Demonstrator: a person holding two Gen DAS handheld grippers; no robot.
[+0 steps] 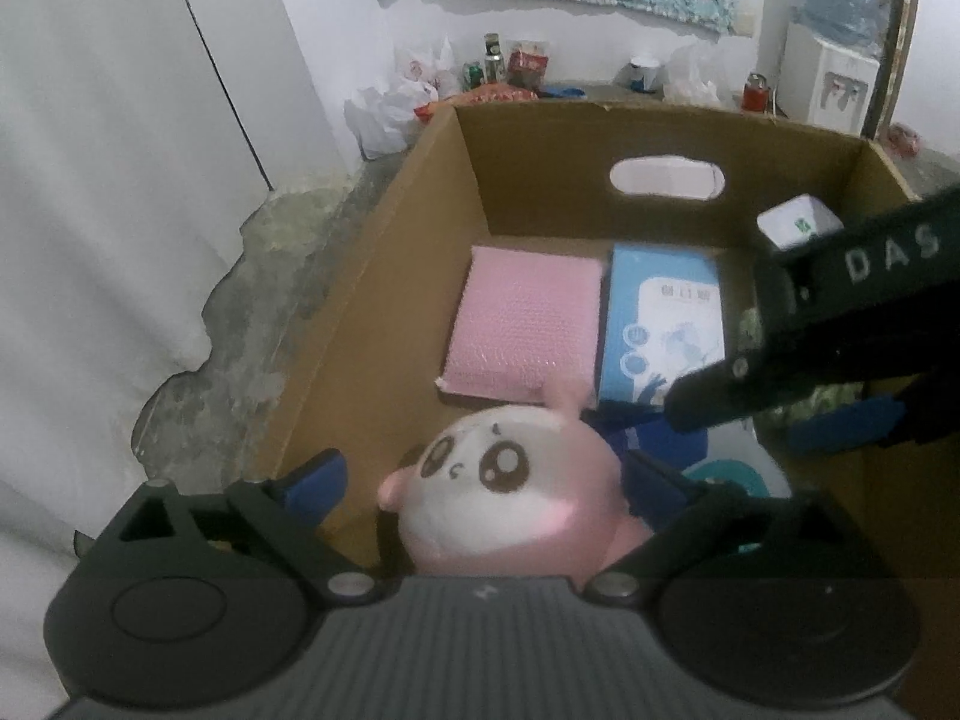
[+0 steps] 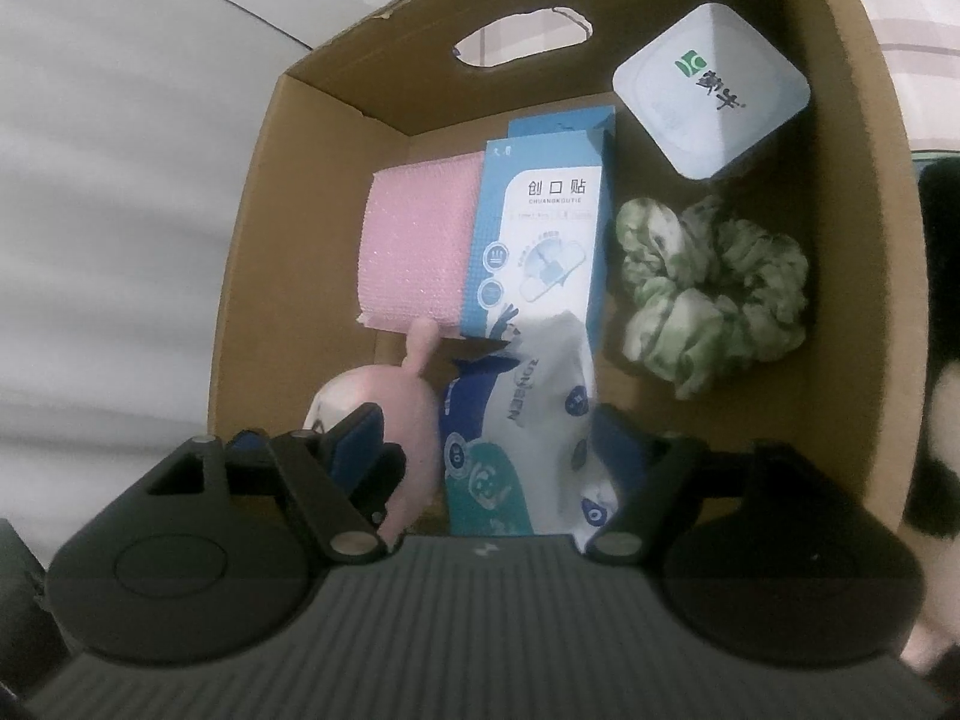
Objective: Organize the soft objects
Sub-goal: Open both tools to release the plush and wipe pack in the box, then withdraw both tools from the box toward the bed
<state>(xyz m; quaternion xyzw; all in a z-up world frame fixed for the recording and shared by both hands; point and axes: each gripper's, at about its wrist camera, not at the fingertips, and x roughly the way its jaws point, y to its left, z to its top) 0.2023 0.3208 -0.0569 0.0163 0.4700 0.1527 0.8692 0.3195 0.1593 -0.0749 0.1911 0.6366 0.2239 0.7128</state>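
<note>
A pink and white plush toy (image 1: 498, 504) lies in the near left corner of a cardboard box (image 1: 372, 276). My left gripper (image 1: 486, 477) stands open around it, with a gap at the left pad. In the right wrist view my right gripper (image 2: 489, 435) is open over a blue and white wipes pack (image 2: 516, 420); the plush (image 2: 408, 414) lies beside its left finger. Deeper in the box are a pink sponge (image 2: 420, 252), a blue plaster box (image 2: 540, 228), a green scrunchie (image 2: 714, 294) and a white tub (image 2: 711, 90). The right gripper's fingers (image 1: 840, 426) reach in from the right.
A black and white plush (image 2: 936, 360) sits outside the box's right wall (image 2: 864, 240). Beyond the box, plastic bags and bottles (image 1: 420, 90) line the wall and a water dispenser (image 1: 828, 78) stands at the back right. White fabric (image 1: 90, 240) lies left of the box.
</note>
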